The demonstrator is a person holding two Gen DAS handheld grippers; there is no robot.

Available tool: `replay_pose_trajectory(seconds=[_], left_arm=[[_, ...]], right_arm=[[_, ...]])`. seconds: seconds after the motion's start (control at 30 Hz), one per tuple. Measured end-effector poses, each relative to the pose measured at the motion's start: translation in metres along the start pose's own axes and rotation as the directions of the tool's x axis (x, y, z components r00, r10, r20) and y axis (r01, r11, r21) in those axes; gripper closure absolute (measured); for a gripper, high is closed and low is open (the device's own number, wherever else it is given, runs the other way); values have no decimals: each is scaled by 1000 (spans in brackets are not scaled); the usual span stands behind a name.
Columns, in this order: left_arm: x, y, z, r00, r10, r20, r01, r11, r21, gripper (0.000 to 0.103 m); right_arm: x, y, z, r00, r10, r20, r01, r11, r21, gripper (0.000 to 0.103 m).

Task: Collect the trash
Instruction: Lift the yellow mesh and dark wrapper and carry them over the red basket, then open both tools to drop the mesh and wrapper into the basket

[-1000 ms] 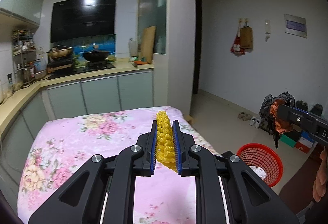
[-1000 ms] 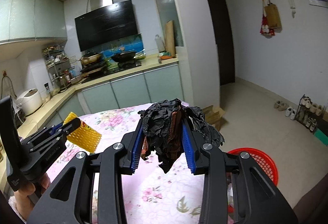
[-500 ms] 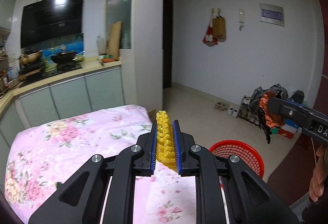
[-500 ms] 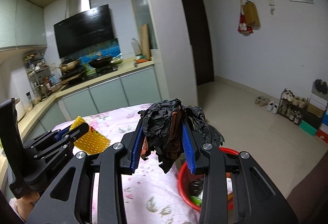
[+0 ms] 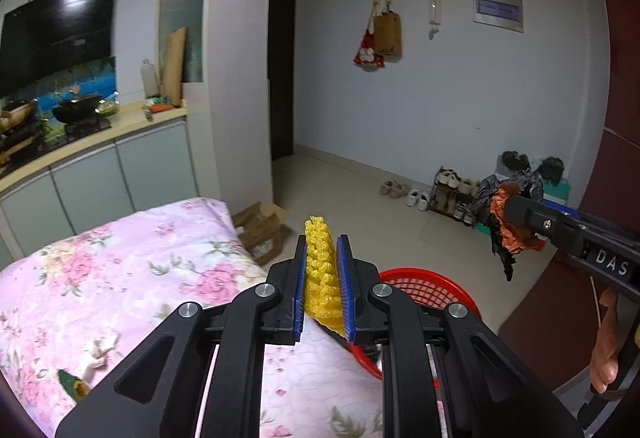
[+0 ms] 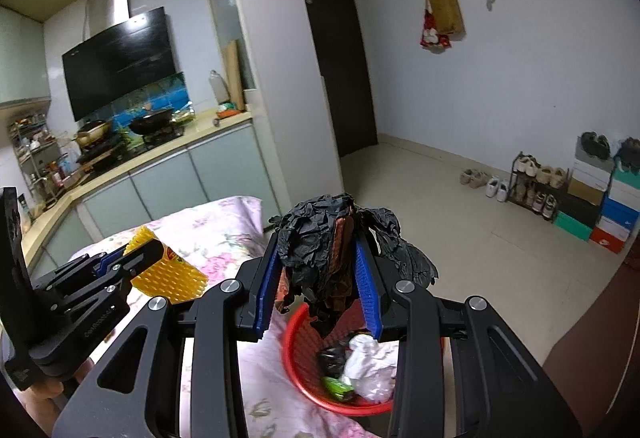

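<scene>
Two grippers, left gripper (image 5: 322, 280) clamped on yellow foam netting (image 5: 321, 270), right gripper (image 6: 320, 278) clamped on crumpled black wrapper (image 6: 320, 238), above red basket (image 6: 300, 370) beside floral bed (image 5: 120, 278).

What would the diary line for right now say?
left gripper: shut on yellow foam net | right gripper: shut on crumpled black bag | red plastic basket: below, holding trash

A yellow foam net sleeve (image 5: 322, 275) is sitting squeezed flat and edge-up between blue pads, poking forward above the edge of the floral-covered surface. A crumpled wad of black and orange wrapping (image 6: 325, 253) is hanging pinched between another pair of pads, directly above a red mesh basket (image 6: 301, 366) that is already holding white, black and green scraps
</scene>
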State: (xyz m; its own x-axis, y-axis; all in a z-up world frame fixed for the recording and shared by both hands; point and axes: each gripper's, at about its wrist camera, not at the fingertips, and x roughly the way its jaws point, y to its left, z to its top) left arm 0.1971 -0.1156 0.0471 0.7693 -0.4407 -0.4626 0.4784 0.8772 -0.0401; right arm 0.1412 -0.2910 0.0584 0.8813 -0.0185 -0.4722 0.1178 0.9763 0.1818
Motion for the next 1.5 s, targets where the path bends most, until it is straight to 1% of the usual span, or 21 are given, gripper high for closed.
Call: replay_pose_trajectory(seconds=[0.17,0.23,0.3,0.43,0.63,0.83,0.87,0.9,0.97,1.03,1.07,1.1,1.13,1.17,1.2,1.33,1.4,1.5], left_arm=[[27,-12,-4,996,-78,-54,77,997,-16,89],[42,-18,-7,990,-116,-84,115,993,-20,89],[53,-25,-10,985,-136,-110,135,991,-18,89],[84,-37,-20,969,-171,-178,169,985,-23,89],[113,-53,-38,952,-182,-248,186,982,-6,89],[134,-62,-53,935,-176,-309,186,982,5,87],[135,-62,-54,933,-174,-314,185,983,6,86],[137,-61,-54,932,-172,-320,183,983,6,83],[139,-60,-56,932,-164,-325,175,985,5,72],[136,-54,-56,941,-134,-310,143,990,7,51],[134,-51,-55,945,-121,-303,127,992,1,47],[133,-47,-54,948,-117,-297,119,993,-11,40],[131,-44,-53,949,-119,-291,116,993,-28,35],[129,-39,-52,950,-122,-287,114,992,-45,33],[127,-36,-52,951,-119,-284,108,993,-53,31],[113,-25,-49,961,-94,-261,79,994,-69,27],[106,-20,-47,965,-82,-249,66,995,-75,27],[94,-13,-44,973,-52,-225,35,996,-78,25]], right_arm=[[10,-19,-6,999,-34,-30,35,999,15,68],[15,-25,-8,998,-49,-45,50,999,18,68],[21,-31,-12,996,-63,-62,65,998,23,68],[35,-44,-19,991,-88,-104,92,995,32,68],[59,-58,-31,978,-108,-181,118,992,43,67],[79,-66,-44,965,-98,-245,116,992,57,67],[83,-66,-47,961,-92,-259,111,992,60,65],[85,-66,-48,959,-89,-268,110,992,64,61],[90,-68,-53,954,-78,-290,104,992,77,56],[92,-70,-56,951,-72,-301,100,992,78,55],[93,-69,-55,950,-73,-303,99,992,73,54],[93,-67,-55,950,-66,-306,91,993,70,51],[93,-68,-56,950,-56,-309,82,994,71,48],[92,-68,-57,950,-48,-308,75,994,76,44],[90,-67,-57,951,-46,-305,73,994,80,42],[80,-65,-52,960,-43,-278,69,994,85,39],[73,-63,-50,964,-48,-260,72,994,84,36],[64,-60,-46,972,-49,-232,70,994,85,35]])
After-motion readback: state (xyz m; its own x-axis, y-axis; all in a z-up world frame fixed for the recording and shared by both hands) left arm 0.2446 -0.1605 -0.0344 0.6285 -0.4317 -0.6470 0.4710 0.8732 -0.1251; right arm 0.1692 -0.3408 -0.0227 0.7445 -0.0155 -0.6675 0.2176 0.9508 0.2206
